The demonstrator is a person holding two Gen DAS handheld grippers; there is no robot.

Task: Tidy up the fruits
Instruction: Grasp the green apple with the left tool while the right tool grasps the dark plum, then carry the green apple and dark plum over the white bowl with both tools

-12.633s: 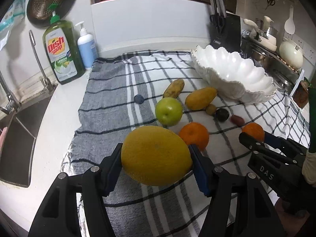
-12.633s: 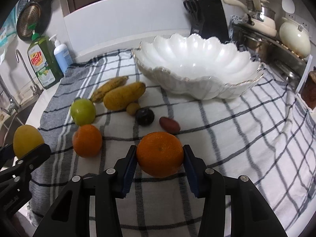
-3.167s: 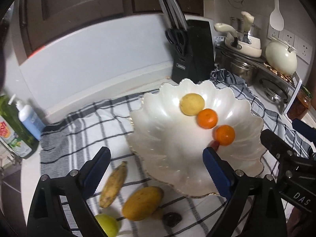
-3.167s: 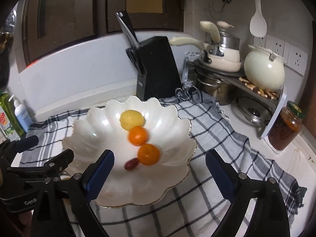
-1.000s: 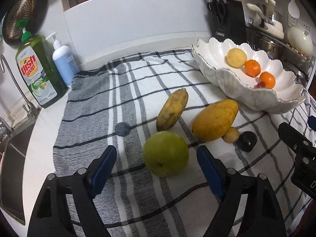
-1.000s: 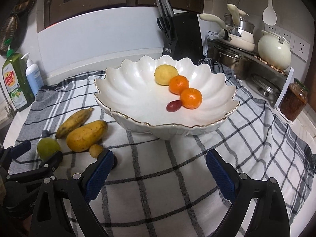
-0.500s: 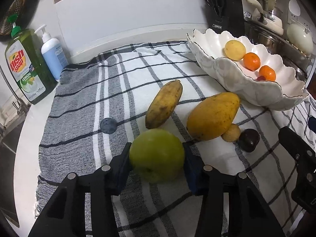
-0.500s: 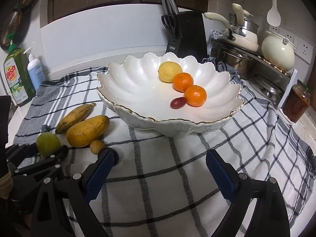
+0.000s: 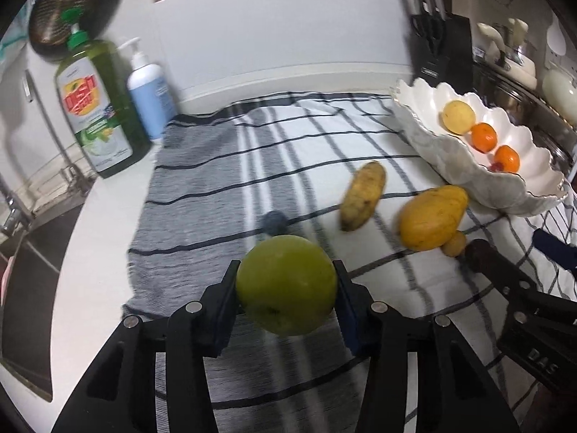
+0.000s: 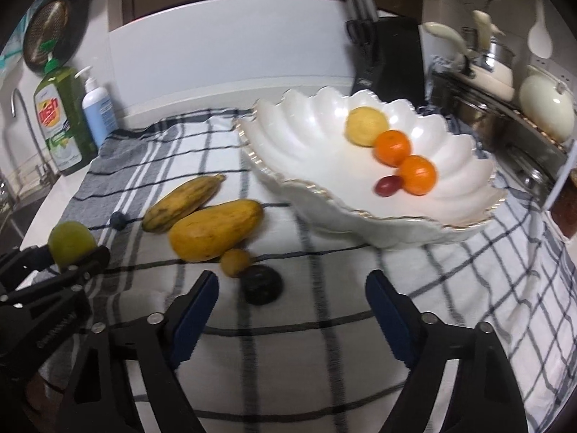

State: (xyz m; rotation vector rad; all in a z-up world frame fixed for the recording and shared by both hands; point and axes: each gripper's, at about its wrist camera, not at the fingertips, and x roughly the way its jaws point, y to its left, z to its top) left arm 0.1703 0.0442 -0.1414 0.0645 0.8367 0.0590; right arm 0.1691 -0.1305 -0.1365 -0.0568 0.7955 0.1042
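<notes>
I am holding the green apple (image 9: 286,285) in my left hand-held gripper (image 9: 286,290); its two pads are clamped on the apple's sides, across the widest part, so I think the round fruit is not slipping out. The apple is hanging a little above the checked cloth (image 9: 202,195), over the cloth's near left part, because it is going to the white bowl (image 10: 306,151), which is standing at the far right corner of the cloth.

My right hand-held gripper (image 10: 292,310) is empty and its fingers are spread wide apart. I am aiming it at the small dark fruit (image 10: 262,284), which is lying on the cloth just in front of the pads and touching a small yellow fruit (image 10: 235,262). The mango (image 10: 216,234) and the banana (image 10: 184,202) are waiting beside each other near the bowl's left rim.

In the bowl, a lemon (image 10: 367,125), two oranges (image 10: 393,147) and a red fruit (image 10: 388,185) are already lying in a row, so the task is maybe half done.
</notes>
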